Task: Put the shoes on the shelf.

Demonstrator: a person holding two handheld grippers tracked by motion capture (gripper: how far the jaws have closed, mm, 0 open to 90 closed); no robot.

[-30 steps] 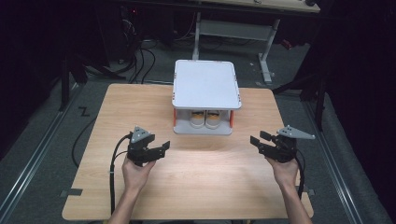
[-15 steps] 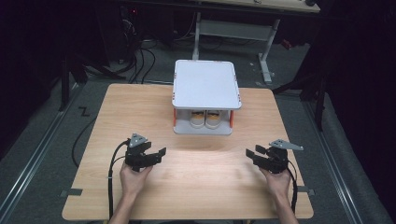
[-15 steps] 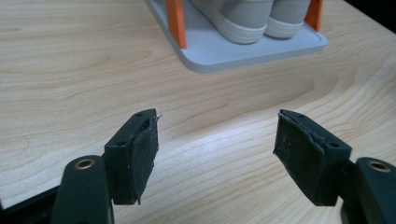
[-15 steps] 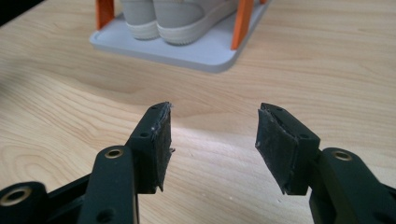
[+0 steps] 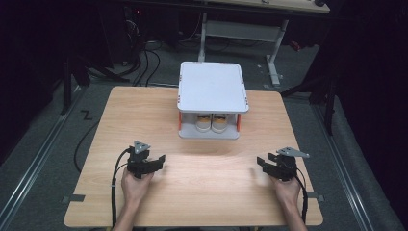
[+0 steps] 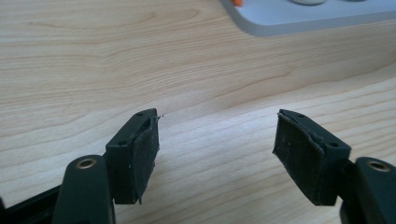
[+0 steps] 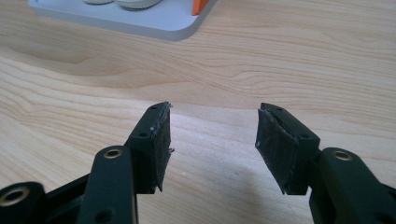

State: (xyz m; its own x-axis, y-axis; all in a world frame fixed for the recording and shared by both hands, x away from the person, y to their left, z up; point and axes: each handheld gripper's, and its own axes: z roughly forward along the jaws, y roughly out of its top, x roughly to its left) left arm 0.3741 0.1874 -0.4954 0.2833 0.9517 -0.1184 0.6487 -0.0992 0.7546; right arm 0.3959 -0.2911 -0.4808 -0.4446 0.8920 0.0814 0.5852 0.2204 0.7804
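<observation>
Writing or brand marks cannot be made out anywhere on the shoes, the rack or the grippers, at least not at this sharpness. Nearest the grippers stands a small two-level rack (image 5: pixel 213 91) at the far middle of the wooden table (image 5: pixel 144 115): a pale grey, square top shelf with rounded corners, a matching grey base, and orange posts at the corners. On the base, under the top shelf, sits a pair of shoes (image 5: pixel 211 122), side by side and touching or nearly so, white with tan or yellowish uppers; their ends face the person, though whether toes or heels I cannot tell from the high view.

The left gripper (image 5: pixel 153 163) is low over the near left part of the table, held in a hand (image 5: pixel 134 185), its jaws spread apart with nothing but bare wood between them. In the left gripper view its black pads (image 6: pixel 144 156) stand wide, and a corner of the grey base (image 6: pixel 308 16) shows at the top edge, well apart from the jaws.

The right gripper (image 5: pixel 266 165) is low over the near right part, likewise released and empty. In the right gripper view its pads (image 7: pixel 161 144) frame plain wood grain, with the base's rounded corner (image 7: pixel 140 23), an orange post (image 7: pixel 200 5) and the shoes' white soles (image 7: pixel 126 3) beyond.
</observation>
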